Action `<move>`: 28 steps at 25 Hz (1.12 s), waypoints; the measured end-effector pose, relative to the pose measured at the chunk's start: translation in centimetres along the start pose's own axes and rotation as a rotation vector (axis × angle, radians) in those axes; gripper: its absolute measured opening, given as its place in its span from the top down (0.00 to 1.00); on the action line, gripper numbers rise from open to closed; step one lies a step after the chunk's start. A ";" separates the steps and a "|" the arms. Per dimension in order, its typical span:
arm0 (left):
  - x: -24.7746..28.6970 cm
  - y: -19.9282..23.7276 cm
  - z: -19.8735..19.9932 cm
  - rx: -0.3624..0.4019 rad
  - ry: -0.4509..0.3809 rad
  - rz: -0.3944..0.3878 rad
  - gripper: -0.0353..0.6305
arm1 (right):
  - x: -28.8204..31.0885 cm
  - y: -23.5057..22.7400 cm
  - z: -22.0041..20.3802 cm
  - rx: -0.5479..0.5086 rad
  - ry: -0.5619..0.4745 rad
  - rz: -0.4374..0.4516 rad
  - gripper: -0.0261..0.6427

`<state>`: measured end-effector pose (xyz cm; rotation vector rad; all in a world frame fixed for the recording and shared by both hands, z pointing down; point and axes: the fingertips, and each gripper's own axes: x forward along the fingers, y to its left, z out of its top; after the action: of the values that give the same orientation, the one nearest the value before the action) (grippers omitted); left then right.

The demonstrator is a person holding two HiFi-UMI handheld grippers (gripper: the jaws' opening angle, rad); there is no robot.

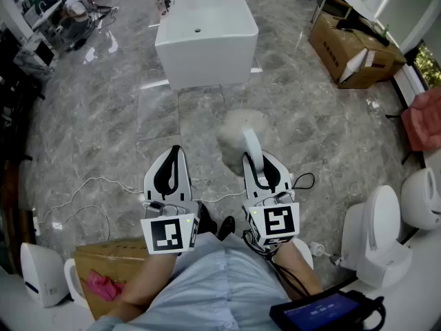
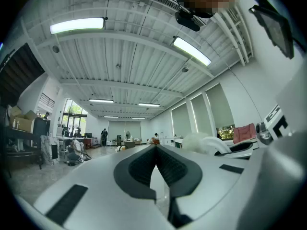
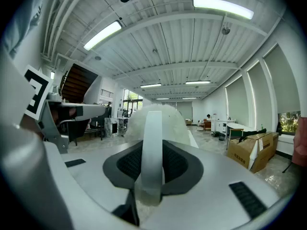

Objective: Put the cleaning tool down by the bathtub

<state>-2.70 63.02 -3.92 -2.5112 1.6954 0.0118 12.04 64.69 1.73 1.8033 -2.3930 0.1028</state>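
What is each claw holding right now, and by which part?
The right claw is shut on the cleaning tool, gripping its white handle, with the fluffy head out front. The left claw is shut and empty.

Open marble floor runs ahead to the bathtub. A cardboard box and toilet flank the right.

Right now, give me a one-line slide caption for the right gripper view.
Right gripper clamps the fluffy white cleaning tool by its handle; cardboard box on the floor at right.
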 end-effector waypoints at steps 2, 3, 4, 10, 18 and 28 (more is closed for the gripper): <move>-0.1 0.0 0.1 0.000 0.001 0.000 0.92 | -0.1 0.0 0.1 0.001 0.000 0.000 0.82; -0.2 -0.1 0.2 0.000 0.001 0.000 0.92 | -0.2 0.0 0.1 0.001 0.001 0.000 0.82; -0.2 -0.2 0.2 -0.001 0.000 0.001 0.92 | -0.3 0.0 0.0 0.001 0.001 0.001 0.82; -0.7 -0.9 0.2 -0.003 -0.008 0.003 0.92 | -0.9 -0.3 -0.4 0.001 -0.005 0.009 0.82; -0.2 -0.5 0.0 -0.005 -0.002 0.025 0.92 | -0.5 -1.5 -0.4 0.026 -0.004 0.001 0.82; 4.5 0.6 -1.3 -0.015 0.017 0.038 0.92 | 4.1 -3.8 -1.1 0.034 0.038 0.012 0.82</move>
<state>-1.63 58.54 -2.99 -2.4961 1.7563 0.0056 14.66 59.86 3.30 1.7850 -2.3905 0.1793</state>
